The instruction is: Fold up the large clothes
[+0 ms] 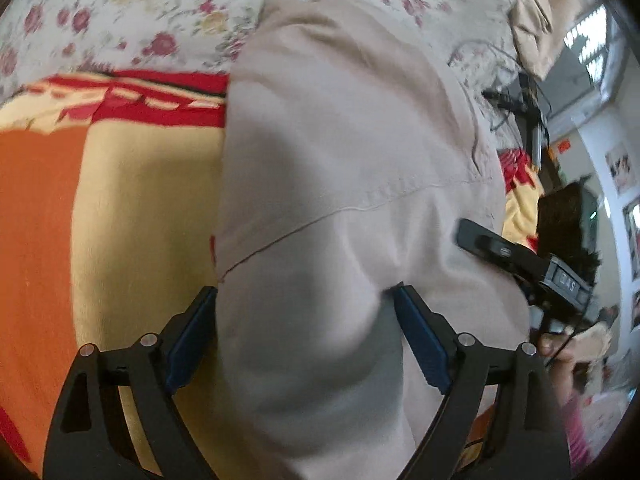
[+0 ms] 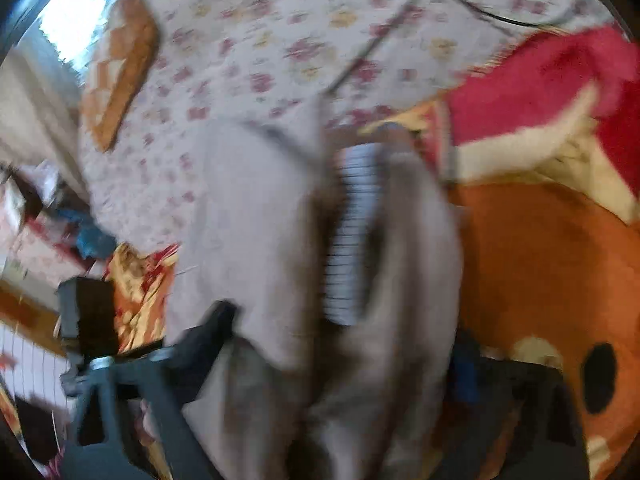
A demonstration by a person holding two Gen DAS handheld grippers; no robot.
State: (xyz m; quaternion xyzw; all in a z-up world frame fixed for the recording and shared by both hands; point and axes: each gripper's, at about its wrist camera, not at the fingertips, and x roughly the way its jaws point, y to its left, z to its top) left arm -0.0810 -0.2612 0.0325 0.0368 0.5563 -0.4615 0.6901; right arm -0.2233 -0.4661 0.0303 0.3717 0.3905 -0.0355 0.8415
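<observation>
In the left wrist view, an orange, yellow and red blanket (image 1: 100, 200) fills the 9 o'clock side, with a floral bedsheet (image 1: 120, 12) across 11 to 1 o'clock. A beige garment (image 1: 340, 152) drapes down the centre, its stitched hem running across. The left gripper (image 1: 306, 296) has its blue-padded fingers (image 1: 420, 344) spread, a thick bunch of the fabric between them. At 3 o'clock the right gripper (image 1: 520, 256) lies against the garment's edge. The right wrist view is badly blurred: the beige cloth covers its fingers, so its grip cannot be judged.
</observation>
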